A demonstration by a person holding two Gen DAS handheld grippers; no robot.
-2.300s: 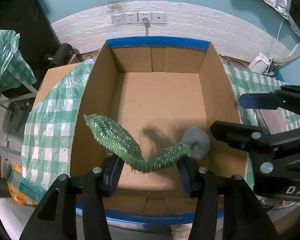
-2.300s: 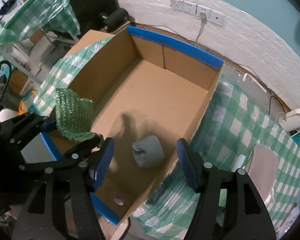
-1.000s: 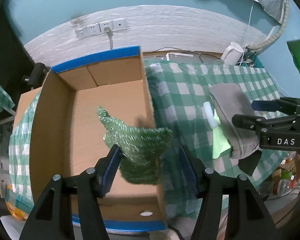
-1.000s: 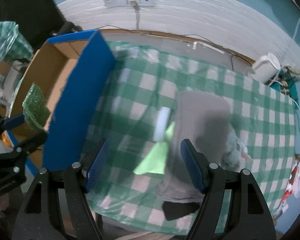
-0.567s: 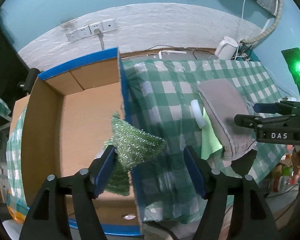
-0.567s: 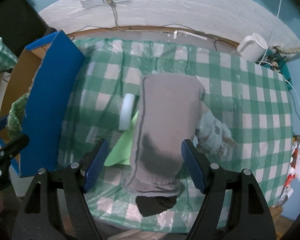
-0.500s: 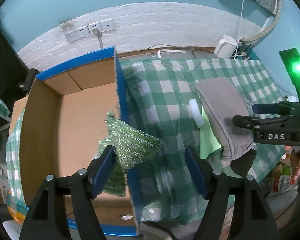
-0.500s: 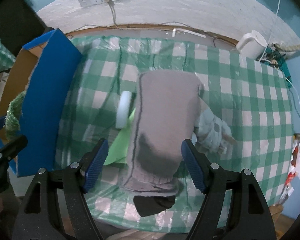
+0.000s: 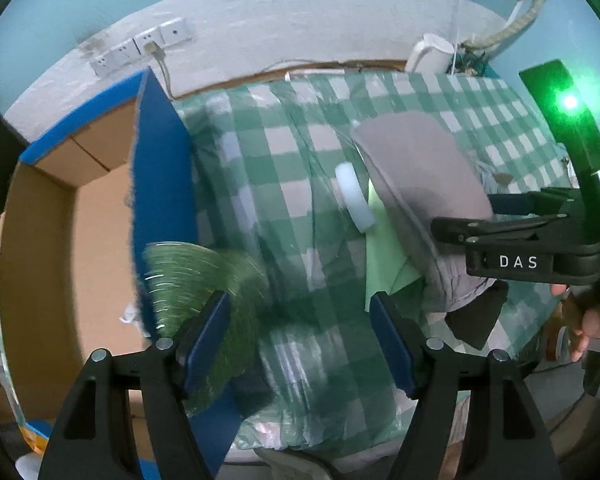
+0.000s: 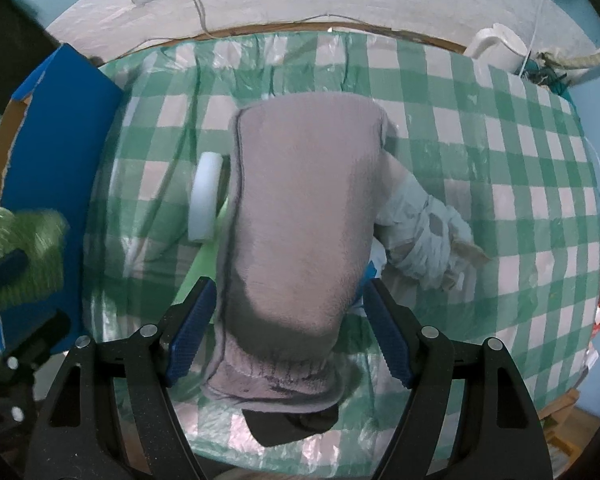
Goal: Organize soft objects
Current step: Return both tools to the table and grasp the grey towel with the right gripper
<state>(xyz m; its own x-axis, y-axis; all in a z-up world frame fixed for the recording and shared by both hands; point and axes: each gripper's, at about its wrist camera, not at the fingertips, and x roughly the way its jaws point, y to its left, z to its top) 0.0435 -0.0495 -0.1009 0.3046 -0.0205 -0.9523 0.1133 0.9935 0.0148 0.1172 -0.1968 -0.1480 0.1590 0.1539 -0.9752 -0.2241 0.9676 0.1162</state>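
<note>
Left wrist view: two pairs of tongs over soft things on a checked bench.

The left tongs (image 9: 300,336) stand wide with nothing pressed between the pads; the blurred green tinsel cloth (image 9: 196,276) lies against the left pad, draped over the blue edge of the cardboard box (image 9: 160,184). The right tongs (image 10: 286,326) are wide too, straddling the near end of a grey folded garment (image 10: 300,208) on the bench (image 10: 520,160), pads not pressing it. A white foam roll (image 10: 206,196) lies just beside the garment.
</note>
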